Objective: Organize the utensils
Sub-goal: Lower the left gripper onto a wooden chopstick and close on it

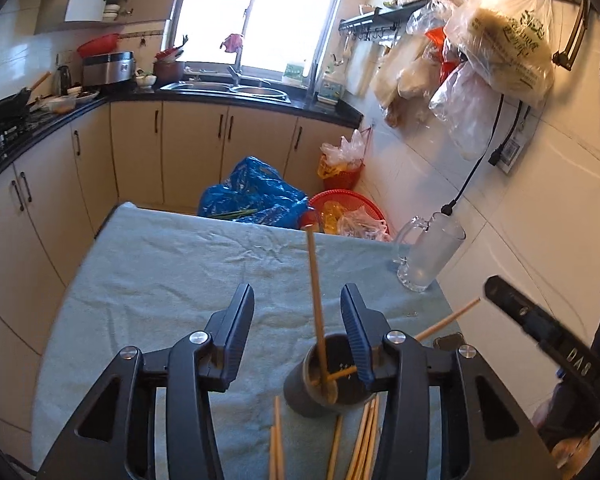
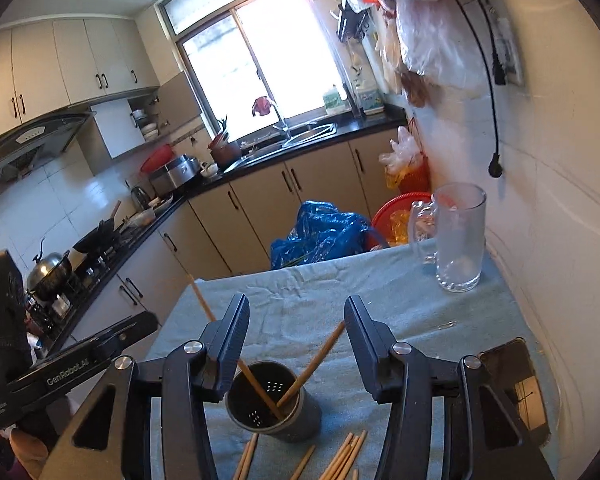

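Observation:
A dark metal utensil holder (image 1: 320, 388) (image 2: 276, 404) stands on the blue-grey tablecloth (image 1: 172, 280) with two wooden chopsticks (image 1: 316, 312) (image 2: 316, 360) leaning in it. Several more chopsticks (image 1: 360, 440) (image 2: 340, 456) lie loose on the cloth in front of it. My left gripper (image 1: 298, 312) is open and empty, above and just behind the holder. My right gripper (image 2: 296, 320) is open and empty, also over the holder. The right gripper's body shows at the right of the left wrist view (image 1: 540, 328); the left gripper's body shows at the left of the right wrist view (image 2: 72, 364).
A glass mug (image 1: 428, 256) (image 2: 456, 236) stands at the table's far right corner by the wall. A phone (image 2: 516, 388) lies at the right edge. Beyond the table are a blue bag (image 1: 252, 192), red baskets (image 1: 348, 208) and kitchen cabinets (image 1: 188, 148).

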### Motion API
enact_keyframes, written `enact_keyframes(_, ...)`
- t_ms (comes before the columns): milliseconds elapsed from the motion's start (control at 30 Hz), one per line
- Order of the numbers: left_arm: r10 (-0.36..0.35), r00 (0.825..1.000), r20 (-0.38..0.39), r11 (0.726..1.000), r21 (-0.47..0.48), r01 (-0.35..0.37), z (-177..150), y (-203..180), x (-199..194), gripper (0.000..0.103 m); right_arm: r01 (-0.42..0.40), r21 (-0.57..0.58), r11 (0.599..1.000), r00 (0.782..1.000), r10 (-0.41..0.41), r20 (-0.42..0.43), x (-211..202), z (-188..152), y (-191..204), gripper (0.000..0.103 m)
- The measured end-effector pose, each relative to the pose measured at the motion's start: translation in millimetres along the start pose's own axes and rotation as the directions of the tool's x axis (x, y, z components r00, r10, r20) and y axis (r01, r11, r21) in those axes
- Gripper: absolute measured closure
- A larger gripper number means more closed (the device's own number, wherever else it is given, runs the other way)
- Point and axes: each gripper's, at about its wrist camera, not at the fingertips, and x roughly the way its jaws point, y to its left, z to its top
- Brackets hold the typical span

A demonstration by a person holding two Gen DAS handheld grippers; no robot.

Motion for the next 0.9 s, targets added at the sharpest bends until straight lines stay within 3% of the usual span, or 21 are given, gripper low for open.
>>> enact_keyframes(267,0.017,1.000,0.023,1.000,-0.023,-0.016,-37,32,-63,0.043,0.042,-0.034,0.999,0.999,-0.043,-0.011,-63,-17,-4,0.041)
enact_keyframes(500,0.015,0.992,-0.128,0.999,0.043,-0.010,-118,46,-70,0.043,0.173,-0.113,0.978,0.983,-0.179,-0.043,-127,-44,-37,0.036)
enact_keyframes(600,-0.004,0.977,-0.212,0.998,0.053,0.016,-158,51,-62,0.043,0.272,-0.156,0.950,0.959,-0.281,-0.038,-157,-45,-59,0.032)
enact_keyframes(767,-0.016,0.953,-0.304,0.996,0.078,0.042,-205,50,-47,0.043,0.474,-0.286,0.833,0.865,-0.500,-0.025,-189,-53,-85,0.027)
enact_keyframes(833,-0.023,0.945,-0.326,0.994,0.098,0.058,-222,46,-44,0.043,0.476,-0.324,0.818,0.852,-0.520,-0.062,-186,-67,-86,0.026)
enact_keyframes(900,-0.019,0.939,-0.344,0.989,0.133,0.068,-236,42,-41,0.044,0.423,-0.330,0.844,0.864,-0.485,-0.134,-175,-90,-89,0.026)
